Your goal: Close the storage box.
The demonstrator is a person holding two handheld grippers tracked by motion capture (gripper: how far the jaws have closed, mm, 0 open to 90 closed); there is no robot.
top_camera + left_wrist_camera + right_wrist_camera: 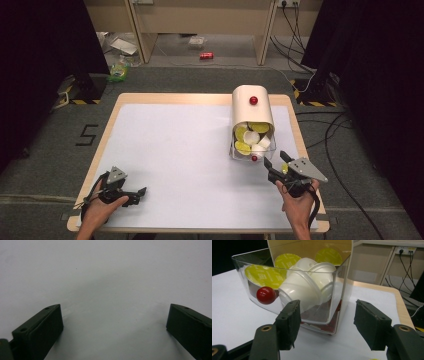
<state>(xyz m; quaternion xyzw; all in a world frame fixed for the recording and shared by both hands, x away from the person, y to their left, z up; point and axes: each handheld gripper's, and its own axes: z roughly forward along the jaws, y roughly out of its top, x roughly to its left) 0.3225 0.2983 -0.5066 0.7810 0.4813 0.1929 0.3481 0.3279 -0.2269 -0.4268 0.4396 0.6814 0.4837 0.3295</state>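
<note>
A: Item one, nearest you: your left gripper (141, 190), low on the white table (175, 165) at its near left edge, jaws spread wide with bare tabletop between them. Idle stock.

B: Item two?

A: Your right gripper (325, 322), near right, jaws apart and holding nothing. It points at the clear drawer (332, 287), just in front of it and not touching.

B: Drawer contents?

A: White coffee capsules (299, 290) with yellow-green foil lids (262, 276), piled loosely. A red knob (266, 295) sits on the drawer's front wall. The drawer stands pulled out of the cream dispenser (250, 107), toward the table's far right, which carries a second red knob (253, 100) on top.

B: Step in hand?

A: By my reading, the approach: you are lined up to pick a capsule. Next, lift your right jaws over the rim, come down around one cup, and close gently; those thin walls may well slip or dent.
</note>
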